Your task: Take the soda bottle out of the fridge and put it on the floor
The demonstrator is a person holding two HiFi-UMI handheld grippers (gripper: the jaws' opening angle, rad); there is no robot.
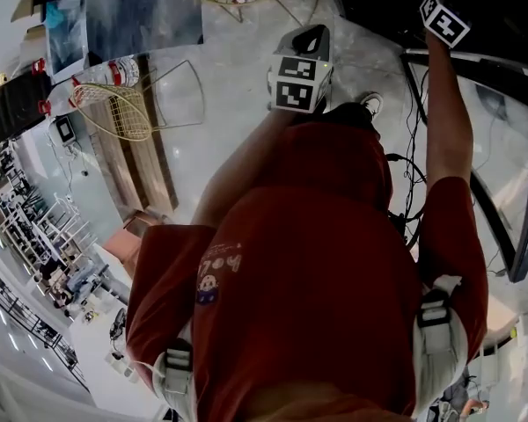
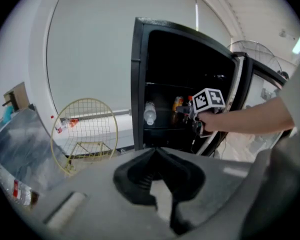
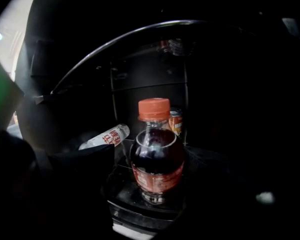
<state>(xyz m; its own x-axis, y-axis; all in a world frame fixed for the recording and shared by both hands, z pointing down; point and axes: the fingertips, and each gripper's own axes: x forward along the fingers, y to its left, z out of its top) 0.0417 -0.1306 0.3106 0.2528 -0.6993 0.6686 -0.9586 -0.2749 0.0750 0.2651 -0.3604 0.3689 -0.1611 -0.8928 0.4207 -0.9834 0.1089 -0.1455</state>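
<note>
The soda bottle [image 3: 157, 161] holds dark cola under an orange-red cap and stands upright on a dark fridge shelf. My right gripper [image 3: 157, 156] is open around it. Its left finger [image 3: 92, 159] sits a little clear of the bottle, and the right finger is lost in the dark. In the head view the right gripper [image 1: 444, 18] reaches into the black fridge at the top right. From the left gripper view, the right gripper [image 2: 208, 100] is at the middle shelf of the open fridge [image 2: 140, 84]. My left gripper [image 2: 155, 154] is held back from the fridge, shut and holding nothing.
A clear water bottle [image 3: 106, 136] lies tilted on the shelf to the left of the soda. An orange can [image 3: 176, 121] stands behind the soda. The fridge door [image 1: 519, 183] hangs open on the right. A yellow wire chair [image 2: 85, 134] stands left of the fridge, with cables [image 1: 411, 174] on the floor.
</note>
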